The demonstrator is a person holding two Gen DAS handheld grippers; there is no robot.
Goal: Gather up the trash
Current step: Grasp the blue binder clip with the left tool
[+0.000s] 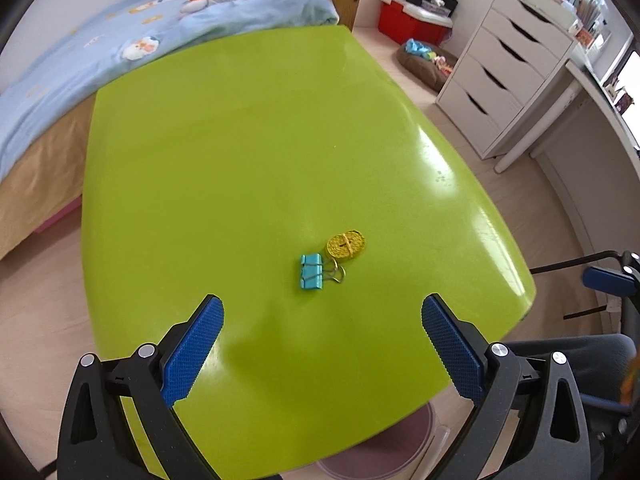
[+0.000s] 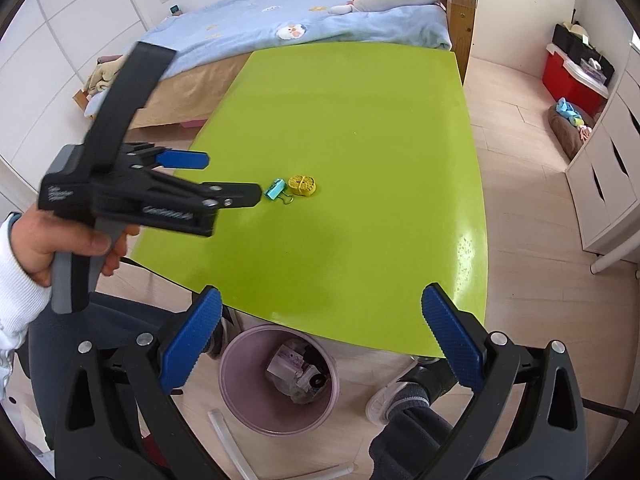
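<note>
- Trash on the green table [image 1: 240, 160]: a turquoise binder clip [image 1: 311, 271] and a small coil of yellow cord [image 1: 346, 244], touching or all but touching, the clip's wire handles pointing toward the coil.
- From my left tongs [image 1: 322, 322], the clip lies just ahead of the gap between the blue pads [image 1: 196, 344], a little left of centre; the coil sits just beyond it and to the right.
- My left tongs are spread wide with nothing between them, hovering over the near part of the table.
- In the right wrist view, my left hand [image 2: 60, 240] grips the handle of those tongs, a white sleeve [image 2: 16, 296] at the wrist; their tips point at the clip and stop just short of it.
- My right tongs [image 2: 322, 320] are also spread wide and carry nothing. They hang off the near edge of the table, well back from the clip and coil.
- Below and just ahead of my right tongs, a pink bin [image 2: 280, 378] stands on the floor, partly under the table edge, with white and grey scraps already inside.
- Clear plastic strips [image 2: 232, 440] lie on the floor beside the bin.
</note>
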